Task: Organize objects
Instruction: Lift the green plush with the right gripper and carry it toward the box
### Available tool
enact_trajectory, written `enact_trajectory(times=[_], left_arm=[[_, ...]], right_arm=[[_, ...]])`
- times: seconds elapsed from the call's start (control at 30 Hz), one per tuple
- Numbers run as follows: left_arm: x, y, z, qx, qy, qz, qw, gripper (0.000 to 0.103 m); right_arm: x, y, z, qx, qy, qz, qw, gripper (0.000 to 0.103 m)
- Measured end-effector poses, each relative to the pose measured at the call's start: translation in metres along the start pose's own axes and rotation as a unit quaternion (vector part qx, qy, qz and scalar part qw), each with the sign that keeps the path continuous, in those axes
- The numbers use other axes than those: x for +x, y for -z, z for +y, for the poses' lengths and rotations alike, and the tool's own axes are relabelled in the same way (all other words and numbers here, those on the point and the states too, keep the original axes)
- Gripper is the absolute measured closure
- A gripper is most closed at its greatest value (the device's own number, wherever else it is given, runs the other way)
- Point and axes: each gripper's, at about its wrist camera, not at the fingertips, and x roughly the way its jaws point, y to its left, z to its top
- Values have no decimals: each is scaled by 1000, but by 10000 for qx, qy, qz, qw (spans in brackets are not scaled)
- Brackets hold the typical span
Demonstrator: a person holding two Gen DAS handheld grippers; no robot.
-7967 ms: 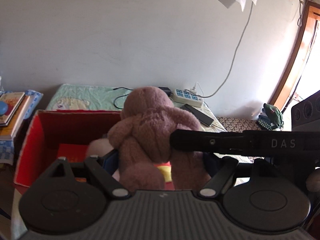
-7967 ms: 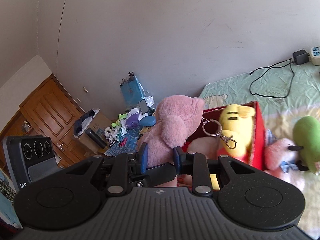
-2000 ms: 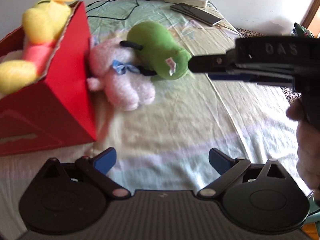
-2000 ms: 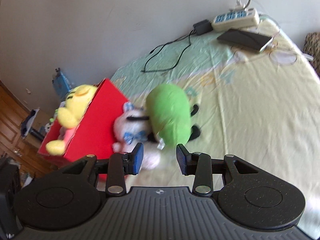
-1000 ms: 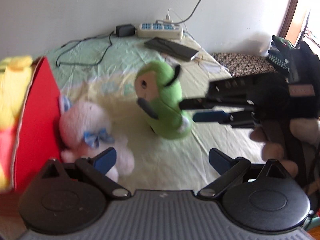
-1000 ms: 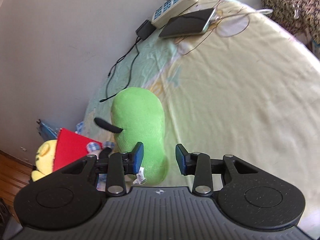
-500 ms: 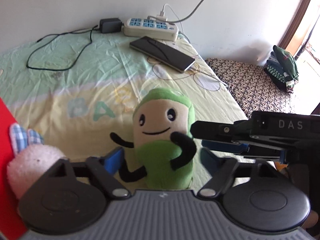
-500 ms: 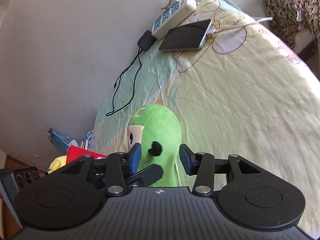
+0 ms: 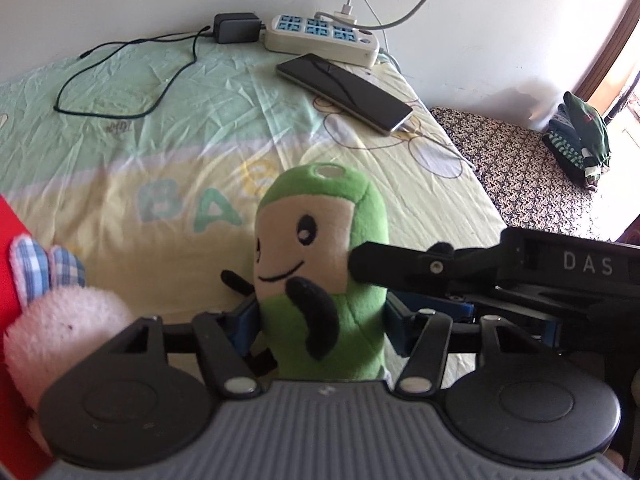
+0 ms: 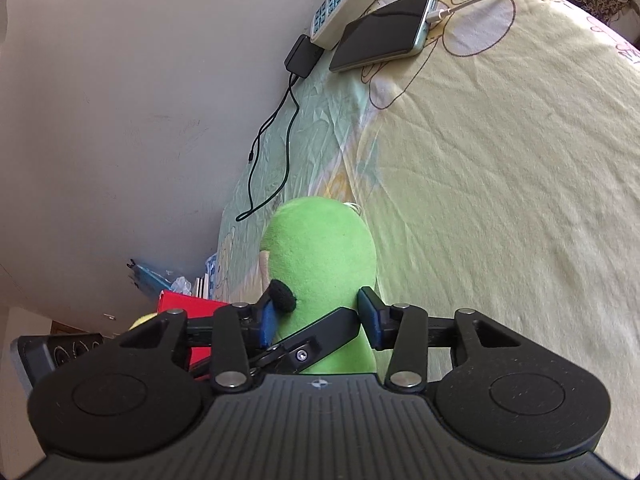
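While the green plush toy stands upright on the bed, I have both tools closed against it. My left tool pinches its lower body, blue pads pressed to either side. My right tool grips the same toy from its side, pads against the green fabric, one black arm of the toy lying over the left pad. In the left wrist view, the right tool's black finger crosses in front of the toy's face at cheek level.

A pink plush rabbit with checked ears lies just beside the toy, against a red box at the frame edge. Well apart, near the wall, I note a power strip, a black adapter with its trailing cable, and a dark phone on charge.
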Motion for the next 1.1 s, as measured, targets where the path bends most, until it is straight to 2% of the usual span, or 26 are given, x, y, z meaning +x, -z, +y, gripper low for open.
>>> enact_trajectory(times=[0.3, 0.5, 0.73, 0.93, 1.1], left_arm=[[-25, 28, -2, -53, 103, 95, 9999, 43], [-53, 56, -5, 176, 38, 145, 9997, 43], [-84, 89, -1, 288, 44, 163, 9994, 43], [-111, 116, 9, 217, -50, 123, 9997, 43], [-135, 135, 20, -38, -241, 45, 9997, 43]], right_arm=[[-21, 30, 8, -170, -21, 298, 9994, 59], [-34, 60, 13, -83, -155, 523, 9985, 59], [-42, 92, 26, -269, -196, 857, 9958, 59], [-37, 114, 41, -453, -305, 1202, 9912, 59], [-26, 130, 58, -669, -421, 1540, 9849, 59]])
